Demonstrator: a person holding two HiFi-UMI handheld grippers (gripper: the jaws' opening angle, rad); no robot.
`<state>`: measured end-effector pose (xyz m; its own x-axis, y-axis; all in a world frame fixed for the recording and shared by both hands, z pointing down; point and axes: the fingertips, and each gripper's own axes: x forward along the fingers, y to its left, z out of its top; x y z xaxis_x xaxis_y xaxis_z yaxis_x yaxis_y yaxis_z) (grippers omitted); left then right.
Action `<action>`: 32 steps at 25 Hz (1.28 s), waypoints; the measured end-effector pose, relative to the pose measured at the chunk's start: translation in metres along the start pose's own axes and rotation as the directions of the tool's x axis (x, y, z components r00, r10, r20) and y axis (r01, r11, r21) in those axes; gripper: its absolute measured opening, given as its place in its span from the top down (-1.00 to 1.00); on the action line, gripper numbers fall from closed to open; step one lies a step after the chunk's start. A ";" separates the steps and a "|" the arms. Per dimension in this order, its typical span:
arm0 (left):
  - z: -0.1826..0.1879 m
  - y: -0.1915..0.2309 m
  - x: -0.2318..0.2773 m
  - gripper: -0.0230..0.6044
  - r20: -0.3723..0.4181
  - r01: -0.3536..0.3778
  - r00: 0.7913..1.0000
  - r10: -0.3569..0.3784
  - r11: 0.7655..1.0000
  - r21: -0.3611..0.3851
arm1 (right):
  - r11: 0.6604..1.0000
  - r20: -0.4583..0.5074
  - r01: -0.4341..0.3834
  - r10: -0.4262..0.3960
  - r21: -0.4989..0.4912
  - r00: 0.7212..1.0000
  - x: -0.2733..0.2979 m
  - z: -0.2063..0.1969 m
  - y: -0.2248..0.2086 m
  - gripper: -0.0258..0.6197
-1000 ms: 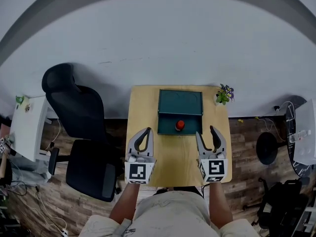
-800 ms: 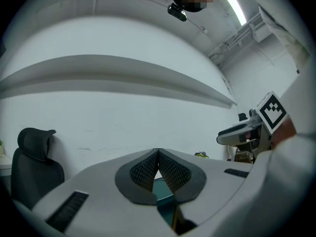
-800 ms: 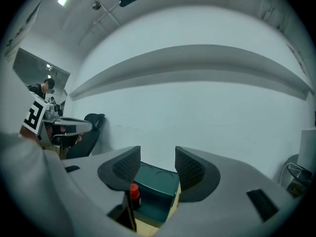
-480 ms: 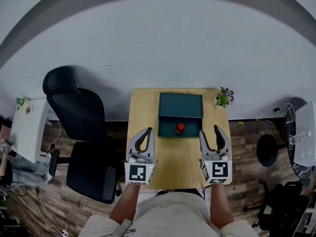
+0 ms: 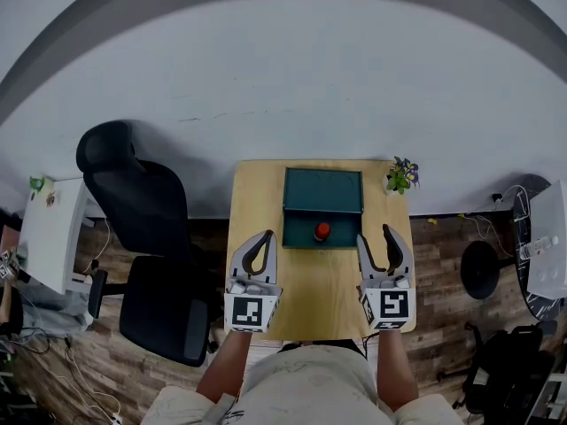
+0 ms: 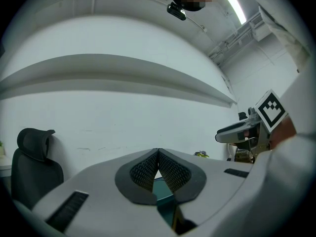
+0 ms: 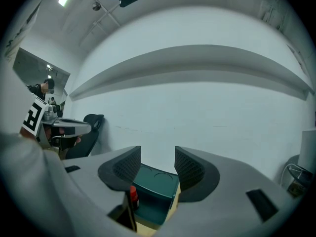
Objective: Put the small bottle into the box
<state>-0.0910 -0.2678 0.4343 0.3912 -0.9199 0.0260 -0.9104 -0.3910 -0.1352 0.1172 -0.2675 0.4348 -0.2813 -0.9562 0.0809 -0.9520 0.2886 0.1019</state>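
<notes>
Left gripper (image 6: pixel 158 154) closed, nothing held.
Its ribbed pads are seen pressed together at the tips, and a sliver of the green box (image 6: pixel 164 191) is framed below them. A black chair (image 6: pixel 32 157) is shown at the left and the right gripper (image 6: pixel 222 135) at the right, against a white wall (image 6: pixel 123 117).

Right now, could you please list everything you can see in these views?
table: 1, light wood, centre, before the person
box: 1, dark green, far middle of the table
small bottle: 1, red cap, at the box's near edge; inside or not, cannot tell
potted plant: 1, green with purple flowers, table's far right corner
office chair: 1, black, left of the table
left gripper: 1, grey, near left, jaws together, empty
right gripper: 1, grey, near right, jaws apart, empty
</notes>
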 end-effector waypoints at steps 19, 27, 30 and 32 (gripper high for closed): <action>0.003 -0.006 0.004 0.90 0.006 0.006 1.000 -0.006 1.000 -0.007 | 1.000 0.003 -0.014 0.014 -0.005 1.000 -0.002 0.000 0.004 0.87; 0.007 -0.005 0.004 0.90 0.038 0.004 0.999 -0.004 1.000 0.011 | 1.000 -0.003 -0.015 0.015 -0.009 1.000 -0.003 -0.002 0.005 0.87; 0.002 -0.006 0.003 0.90 0.006 0.005 1.000 -0.005 1.000 0.002 | 1.000 -0.006 -0.013 0.013 -0.015 1.000 -0.003 -0.003 0.004 0.87; 0.003 -0.007 0.003 0.90 0.009 0.006 1.000 -0.006 1.000 0.004 | 1.000 -0.009 -0.013 0.013 -0.020 1.000 -0.003 -0.003 0.004 0.87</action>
<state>-0.0835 -0.2675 0.4326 0.3979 -0.9173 0.0174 -0.9075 -0.3963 -0.1392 0.1144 -0.2632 0.4381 -0.2923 -0.9520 0.0907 -0.9457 0.3019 0.1206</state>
